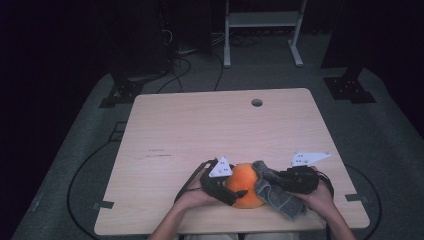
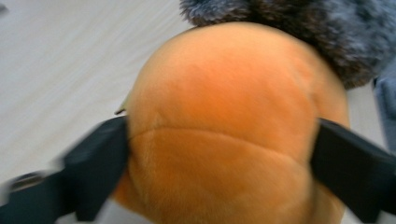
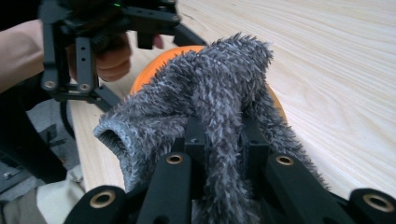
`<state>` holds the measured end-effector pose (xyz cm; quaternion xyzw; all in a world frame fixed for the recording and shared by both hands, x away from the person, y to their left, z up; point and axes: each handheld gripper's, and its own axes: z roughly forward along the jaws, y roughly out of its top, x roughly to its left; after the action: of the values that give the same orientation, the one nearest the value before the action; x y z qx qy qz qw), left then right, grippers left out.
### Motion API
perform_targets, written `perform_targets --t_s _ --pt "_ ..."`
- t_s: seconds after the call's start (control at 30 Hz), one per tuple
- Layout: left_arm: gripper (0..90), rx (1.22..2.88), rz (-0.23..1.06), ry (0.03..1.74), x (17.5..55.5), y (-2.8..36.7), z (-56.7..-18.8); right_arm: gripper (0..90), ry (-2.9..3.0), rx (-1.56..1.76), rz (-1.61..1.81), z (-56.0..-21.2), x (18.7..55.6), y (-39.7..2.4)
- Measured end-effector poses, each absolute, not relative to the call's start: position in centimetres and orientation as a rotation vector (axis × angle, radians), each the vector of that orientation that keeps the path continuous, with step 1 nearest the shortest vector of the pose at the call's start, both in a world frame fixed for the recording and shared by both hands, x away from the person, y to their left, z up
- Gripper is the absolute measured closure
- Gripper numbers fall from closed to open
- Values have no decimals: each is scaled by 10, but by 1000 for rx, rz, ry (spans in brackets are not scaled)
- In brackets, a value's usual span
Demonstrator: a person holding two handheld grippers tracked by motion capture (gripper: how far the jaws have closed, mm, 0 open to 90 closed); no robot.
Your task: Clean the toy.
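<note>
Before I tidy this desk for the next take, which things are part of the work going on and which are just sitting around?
In use:
- orange plush ball, fingers of the left gripper either side of it
- grey fuzzy cloth, pinched by the right gripper and draped against the ball
- wooden table under them

Just around:
- white metal stand behind the table
- black cables on the floor

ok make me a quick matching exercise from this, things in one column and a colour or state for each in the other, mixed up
Things:
1. plush ball
2. fuzzy cloth
3. table
4. left gripper

Colour or state:
a. light wood with a round hole near the far edge
b. grey, pinched by the right gripper
c. fingers spread wide, one on each side of the ball
d. orange, with the cloth draped against it

Pairs: 1-d, 2-b, 3-a, 4-c
</note>
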<state>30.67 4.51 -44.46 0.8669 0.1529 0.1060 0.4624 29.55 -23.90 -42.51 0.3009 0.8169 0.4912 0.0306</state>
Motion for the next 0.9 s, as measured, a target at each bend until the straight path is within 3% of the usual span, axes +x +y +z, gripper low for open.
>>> perform_targets --t_s 0.03,0.1,0.3,0.4,0.5,0.63,0.7,0.8,0.9 --pt "224 2129 299 351 304 44 -442 766 2508 942 1515 -425 296 -241" --pt "305 2098 405 280 297 43 -439 765 2499 956 1517 -424 296 -244" --pt "320 2063 633 195 288 40 -431 771 2405 933 1525 -414 292 -245" --pt "252 2072 567 203 291 43 -433 771 2389 889 1521 -410 292 -229" --pt "134 1987 351 331 303 57 -430 774 2428 859 1458 -418 292 -216" --pt "28 2016 284 476 313 62 -433 774 2465 783 1436 -420 285 -213" --pt "80 2062 227 458 312 57 -437 773 2474 777 1425 -420 282 -216" --pt "186 2087 302 389 305 52 -436 775 2426 798 1431 -414 278 -217" --pt "206 2103 355 311 297 48 -436 775 2402 728 1451 -404 273 -205"
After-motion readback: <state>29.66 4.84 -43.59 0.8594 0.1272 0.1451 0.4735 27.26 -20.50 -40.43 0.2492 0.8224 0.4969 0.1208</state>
